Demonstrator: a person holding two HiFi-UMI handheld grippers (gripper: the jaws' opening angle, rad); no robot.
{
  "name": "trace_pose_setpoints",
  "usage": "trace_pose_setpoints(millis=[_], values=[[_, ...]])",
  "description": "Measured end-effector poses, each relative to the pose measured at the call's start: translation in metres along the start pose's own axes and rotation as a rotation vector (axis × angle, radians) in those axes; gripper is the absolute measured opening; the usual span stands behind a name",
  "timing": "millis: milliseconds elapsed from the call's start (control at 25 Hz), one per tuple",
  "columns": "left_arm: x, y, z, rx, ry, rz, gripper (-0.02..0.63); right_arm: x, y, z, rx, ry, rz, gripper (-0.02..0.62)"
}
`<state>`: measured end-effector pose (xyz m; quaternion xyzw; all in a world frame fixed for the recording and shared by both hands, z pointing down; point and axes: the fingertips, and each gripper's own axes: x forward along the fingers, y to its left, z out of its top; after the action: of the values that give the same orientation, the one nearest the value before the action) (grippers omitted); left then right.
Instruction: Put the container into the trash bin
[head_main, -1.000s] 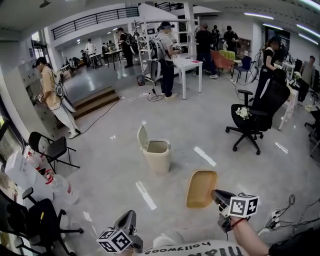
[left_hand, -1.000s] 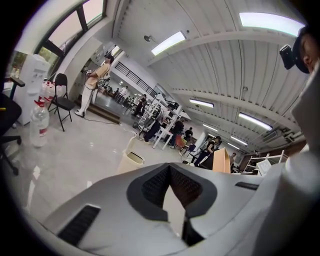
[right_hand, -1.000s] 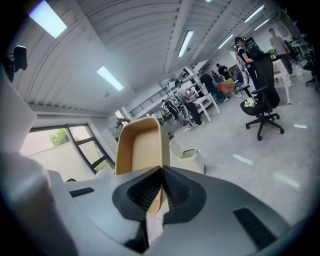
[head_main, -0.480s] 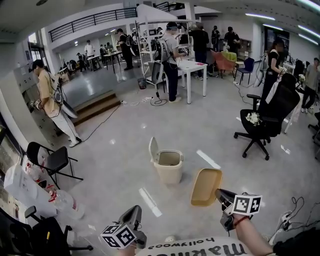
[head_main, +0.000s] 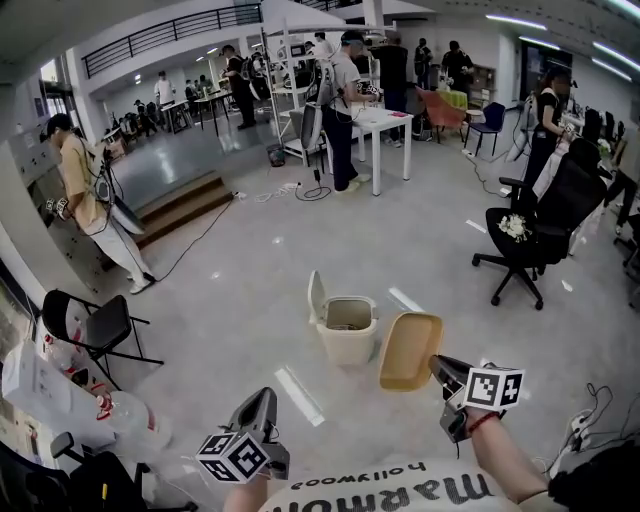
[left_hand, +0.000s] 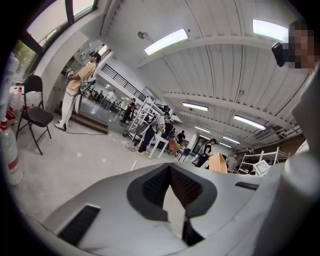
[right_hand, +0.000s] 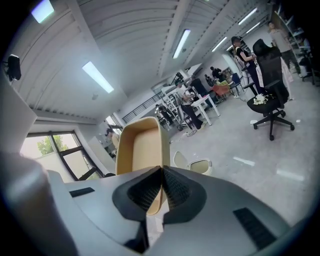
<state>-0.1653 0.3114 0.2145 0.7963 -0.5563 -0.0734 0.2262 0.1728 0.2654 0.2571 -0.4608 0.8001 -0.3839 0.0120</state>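
Observation:
A beige trash bin (head_main: 346, 331) stands on the floor with its lid (head_main: 316, 297) flipped up and some rubbish inside. The container (head_main: 408, 350), a shallow tan oblong tray, hangs just right of the bin, its hollow side facing me. My right gripper (head_main: 437, 368) is shut on its near rim. In the right gripper view the container (right_hand: 141, 145) rises from the right gripper (right_hand: 161, 173), with the trash bin (right_hand: 199, 165) beyond. My left gripper (head_main: 262, 406) is low at the left, apart from both. The left gripper (left_hand: 170, 169) is shut on nothing.
A black office chair (head_main: 527, 235) stands at the right and a folding chair (head_main: 92, 328) at the left. A white table (head_main: 381, 125) with people round it is behind the bin. Cables (head_main: 590, 425) lie at the lower right. Bottles (head_main: 95, 398) stand at the lower left.
The bin has come nearer and now sits right beside the held container. Both grippers keep their places in the view, and the right one's hold is the same.

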Motion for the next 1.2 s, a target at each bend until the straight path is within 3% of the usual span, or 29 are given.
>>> trace_pose_setpoints(millis=[360, 1200], values=[[0.033, 0.038, -0.008, -0.047, 0.033, 0.031, 0.009, 0.059, -0.013, 0.01, -0.001, 0.061, -0.024, 0.009], [0.244, 0.098, 0.032, -0.087, 0.025, 0.16, 0.009, 0.255, -0.115, 0.16, -0.009, 0.13, 0.043, 0.009]])
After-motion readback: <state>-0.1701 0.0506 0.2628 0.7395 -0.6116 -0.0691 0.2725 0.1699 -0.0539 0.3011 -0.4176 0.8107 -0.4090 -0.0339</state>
